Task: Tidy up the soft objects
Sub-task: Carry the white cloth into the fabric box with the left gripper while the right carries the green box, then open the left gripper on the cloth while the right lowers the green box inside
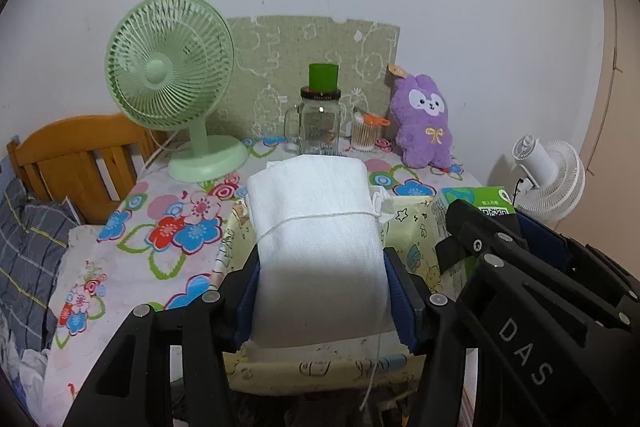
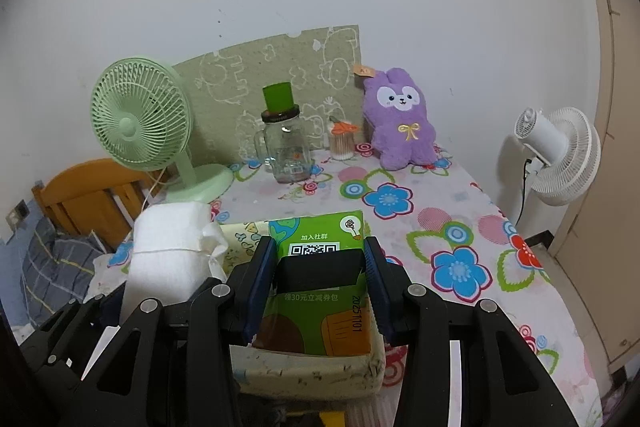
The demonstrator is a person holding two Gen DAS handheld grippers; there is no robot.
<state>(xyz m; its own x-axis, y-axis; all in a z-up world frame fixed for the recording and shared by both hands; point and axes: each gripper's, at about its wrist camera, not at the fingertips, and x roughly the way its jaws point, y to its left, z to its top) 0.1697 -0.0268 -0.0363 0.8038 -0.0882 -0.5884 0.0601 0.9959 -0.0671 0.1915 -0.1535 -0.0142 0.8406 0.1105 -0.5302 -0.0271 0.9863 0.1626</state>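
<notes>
My left gripper [image 1: 322, 291] is shut on a white rolled towel [image 1: 316, 227] tied with string, held over a pale yellow fabric basket [image 1: 320, 367]. The towel also shows in the right wrist view [image 2: 168, 251]. My right gripper [image 2: 320, 279] is shut on a green tissue pack [image 2: 320, 307], held over the right part of the same basket [image 2: 304, 371]. The pack shows in the left wrist view [image 1: 480, 201] behind the right gripper's arm. A purple plush bunny [image 2: 400, 119] sits at the back of the table against the wall.
A green desk fan [image 1: 172, 83], a glass jar with a green cup on top [image 1: 320, 115] and a cotton swab holder [image 1: 366, 133] stand at the back of the floral tablecloth [image 2: 460, 227]. A wooden chair [image 1: 76, 159] is left, a white fan [image 2: 556, 155] right.
</notes>
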